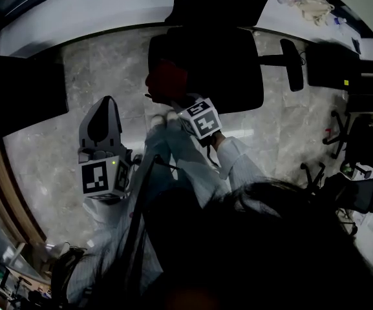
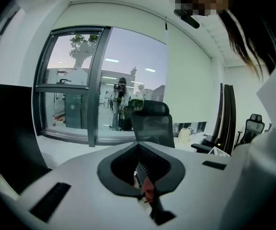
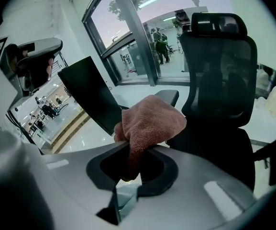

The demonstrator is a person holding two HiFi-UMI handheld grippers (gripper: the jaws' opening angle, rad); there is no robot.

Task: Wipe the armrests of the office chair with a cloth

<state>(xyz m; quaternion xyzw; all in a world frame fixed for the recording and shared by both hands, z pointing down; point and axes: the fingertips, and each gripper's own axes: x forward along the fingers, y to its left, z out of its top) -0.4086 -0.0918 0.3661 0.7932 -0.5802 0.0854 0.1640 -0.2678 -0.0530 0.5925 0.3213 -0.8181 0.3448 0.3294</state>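
Note:
The black mesh office chair (image 1: pixel 212 63) stands at the top middle of the head view, its right armrest (image 1: pixel 294 63) sticking out to the side. My right gripper (image 1: pixel 171 106) is shut on a bunched reddish cloth (image 1: pixel 167 79) at the chair's left side. In the right gripper view the cloth (image 3: pixel 147 121) hangs from the gripper (image 3: pixel 133 152) just in front of the chair's left armrest (image 3: pixel 170 96); whether they touch I cannot tell. My left gripper (image 1: pixel 102 112) hovers left of the chair, jaws together and holding nothing, and in its own view that gripper (image 2: pixel 140 152) points at the chair (image 2: pixel 152 123).
A dark panel (image 1: pixel 18 99) juts in at the left. More office chairs (image 1: pixel 361 150) crowd the right side. A white desk with a pale bag (image 1: pixel 315 5) lies behind the chair. Grey marble floor (image 1: pixel 95 70) is under everything. A glass window wall (image 2: pixel 80 85) stands beyond.

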